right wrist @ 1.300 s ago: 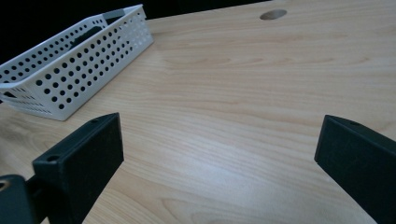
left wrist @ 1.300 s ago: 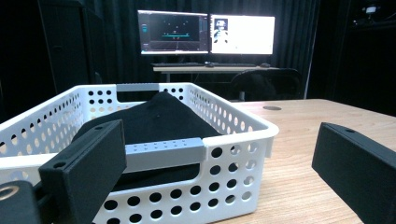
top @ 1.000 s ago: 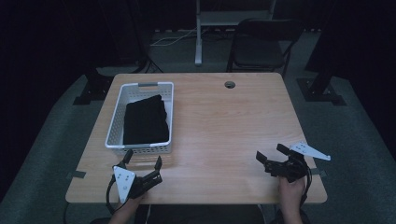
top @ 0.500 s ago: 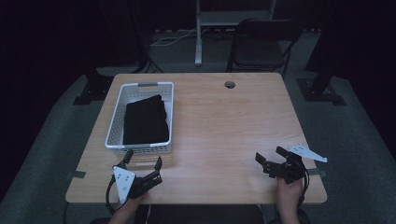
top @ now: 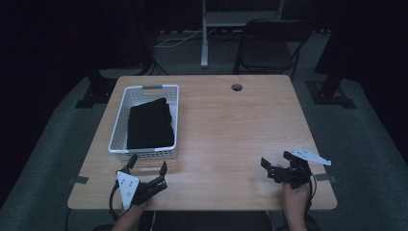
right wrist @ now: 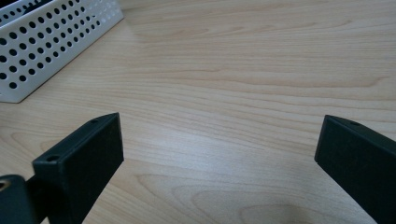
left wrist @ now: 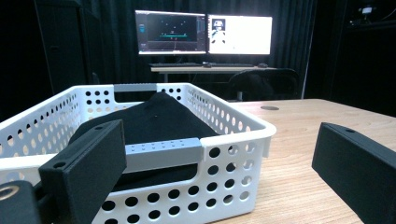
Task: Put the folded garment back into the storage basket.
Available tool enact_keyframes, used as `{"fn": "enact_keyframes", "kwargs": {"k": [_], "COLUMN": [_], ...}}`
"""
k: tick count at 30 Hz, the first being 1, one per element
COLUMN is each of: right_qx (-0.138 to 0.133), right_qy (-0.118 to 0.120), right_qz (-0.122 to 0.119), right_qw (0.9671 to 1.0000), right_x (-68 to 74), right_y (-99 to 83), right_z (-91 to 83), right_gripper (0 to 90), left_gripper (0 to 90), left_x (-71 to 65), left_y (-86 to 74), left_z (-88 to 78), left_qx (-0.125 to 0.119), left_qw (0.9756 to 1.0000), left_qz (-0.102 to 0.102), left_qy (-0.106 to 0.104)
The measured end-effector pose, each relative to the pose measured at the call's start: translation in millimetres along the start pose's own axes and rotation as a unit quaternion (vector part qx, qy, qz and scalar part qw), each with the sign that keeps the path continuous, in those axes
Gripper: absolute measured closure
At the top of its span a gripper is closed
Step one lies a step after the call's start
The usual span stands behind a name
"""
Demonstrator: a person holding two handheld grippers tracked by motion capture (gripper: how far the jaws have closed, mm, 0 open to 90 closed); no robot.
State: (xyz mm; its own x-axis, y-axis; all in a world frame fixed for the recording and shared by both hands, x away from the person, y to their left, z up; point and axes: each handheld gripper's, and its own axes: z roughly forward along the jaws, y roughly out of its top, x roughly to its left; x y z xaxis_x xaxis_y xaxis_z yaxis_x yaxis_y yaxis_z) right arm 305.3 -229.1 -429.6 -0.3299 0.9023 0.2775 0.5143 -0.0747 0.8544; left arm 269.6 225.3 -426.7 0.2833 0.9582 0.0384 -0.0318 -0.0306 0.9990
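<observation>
A white perforated basket [top: 118,126] stands on the left half of the wooden table [top: 231,125], with a folded black cloth [top: 149,126] lying inside it. My left gripper [top: 147,163] rests at the table's front edge just in front of the basket, open and empty. In the left gripper view its jaws [left wrist: 219,163] frame the basket's near wall [left wrist: 187,186] and the black cloth [left wrist: 159,112] behind it. My right gripper [top: 276,161] sits open near the front right corner over bare wood. The right gripper view has its jaws [right wrist: 219,140] wide apart, with the basket's corner [right wrist: 46,37] at top left.
A round cable hole [top: 236,87] is set in the table's far edge. A black folding chair [top: 269,45] and a desk leg [top: 205,38] stand behind the table. Two lit monitors [left wrist: 203,33] sit on a desk beyond it. The table's middle is bare wood.
My right gripper has drifted slightly left and toward the front edge. The left gripper, basket and cloth have not moved.
</observation>
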Motion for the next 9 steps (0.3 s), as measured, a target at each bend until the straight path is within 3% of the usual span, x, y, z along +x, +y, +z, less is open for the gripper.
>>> {"fn": "enact_keyframes", "kwargs": {"k": [9], "right_qx": [0.002], "right_qy": [-0.007], "right_qz": [-0.007], "right_qw": [1.0], "right_x": [1.9], "right_y": [-0.1], "right_z": [1.1], "right_gripper": [1.4], "left_gripper": [4.3], "left_x": [-0.1], "left_y": [0.0], "left_z": [0.3], "left_qx": [0.002], "left_qw": [1.0], "left_qz": [0.0], "left_qy": [0.0]}}
